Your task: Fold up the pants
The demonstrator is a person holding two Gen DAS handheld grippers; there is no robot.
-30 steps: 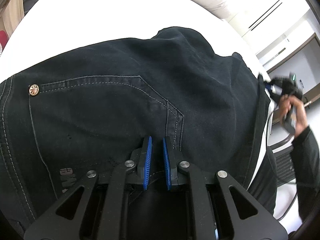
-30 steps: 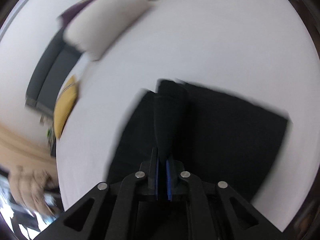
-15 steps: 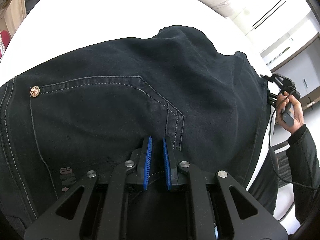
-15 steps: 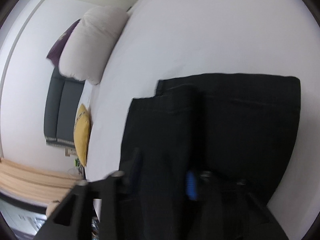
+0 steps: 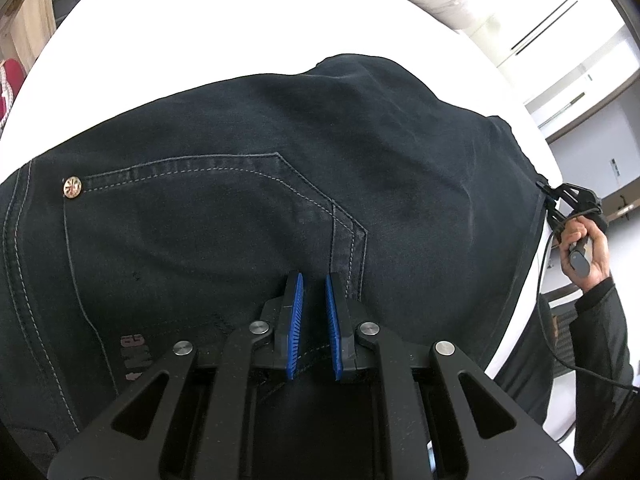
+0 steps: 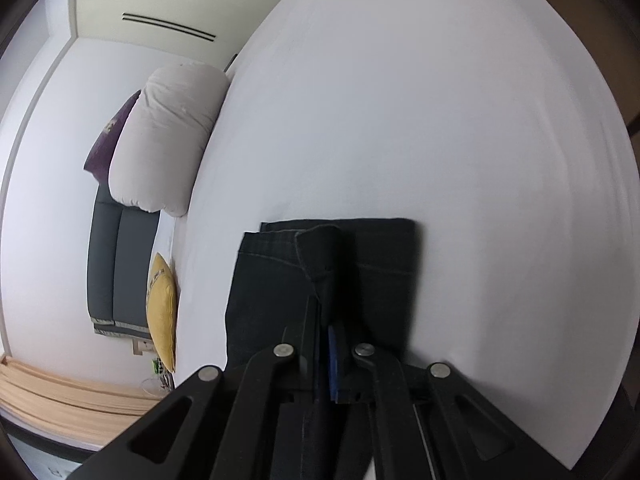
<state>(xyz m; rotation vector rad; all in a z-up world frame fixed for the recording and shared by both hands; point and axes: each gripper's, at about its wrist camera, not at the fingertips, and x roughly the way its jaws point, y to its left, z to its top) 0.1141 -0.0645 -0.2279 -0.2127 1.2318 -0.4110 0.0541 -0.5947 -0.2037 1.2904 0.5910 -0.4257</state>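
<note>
Dark denim pants (image 5: 280,160) lie on a white bed (image 5: 200,20), back pocket and brass rivet (image 5: 73,187) facing up. My left gripper (image 5: 312,280) is at the waistband near the pocket corner, its blue pads held narrowly apart and shut on the cloth edge running between them. In the right wrist view the pants (image 6: 272,280) lie folded, and my right gripper (image 6: 324,320) has its jaws closing tight on a raised fold of the hem end (image 6: 320,252). The left wrist view also shows the right gripper (image 5: 568,200), in a person's hand (image 5: 588,248), at the pants' right edge.
A white pillow (image 6: 168,140) lies at the head of the bed (image 6: 440,120), with a purple cushion behind it. A grey sofa (image 6: 116,264) with a yellow cushion (image 6: 162,312) stands beside the bed. White sheet spreads beyond the pants.
The right gripper let its jaws part, rolled, sank towards the pants and closed again on the hem fold. The left gripper has kept still on the waistband.
</note>
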